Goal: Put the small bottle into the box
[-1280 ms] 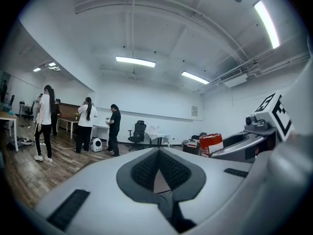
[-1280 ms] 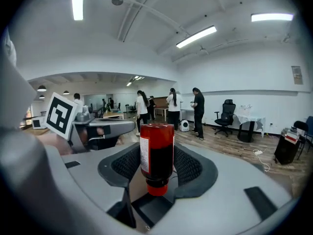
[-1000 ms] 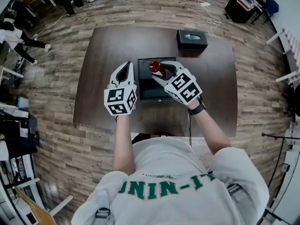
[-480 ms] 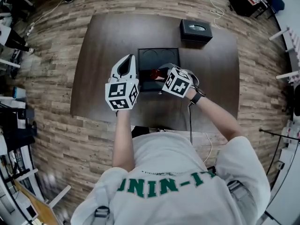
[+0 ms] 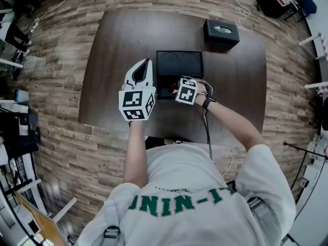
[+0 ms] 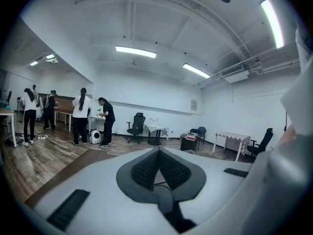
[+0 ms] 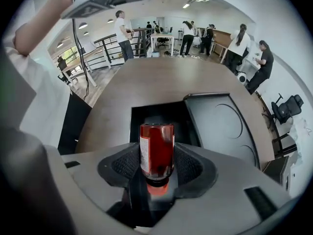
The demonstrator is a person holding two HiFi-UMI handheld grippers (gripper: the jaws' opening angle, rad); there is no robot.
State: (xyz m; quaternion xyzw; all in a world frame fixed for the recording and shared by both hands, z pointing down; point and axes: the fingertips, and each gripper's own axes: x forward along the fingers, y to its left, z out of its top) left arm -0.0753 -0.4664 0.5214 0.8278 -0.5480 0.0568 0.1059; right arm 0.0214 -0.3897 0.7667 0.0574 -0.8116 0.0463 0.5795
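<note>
The small bottle (image 7: 156, 151) is dark red with a pale label. It sits between the pads of my right gripper (image 7: 156, 156), which is shut on it, base pointing away. Just past it lies the open black box (image 7: 159, 122), its flat lid (image 7: 220, 126) to the right. In the head view the right gripper (image 5: 172, 89) points left over the box's near tray (image 5: 165, 91), and only a sliver of the bottle (image 5: 174, 88) shows. My left gripper (image 5: 148, 62) hovers left of the box, holding nothing, jaws shut (image 6: 157, 153).
The dark wooden table (image 5: 118, 50) carries a black tissue box (image 5: 222, 33) at its far right corner. The embossed lid (image 5: 179, 65) lies flat beyond the tray. Several people stand at desks far off in the room (image 6: 80, 114).
My right gripper has come down and back toward me with the bottle, turning to point left over the near tray. The left gripper has barely moved.
</note>
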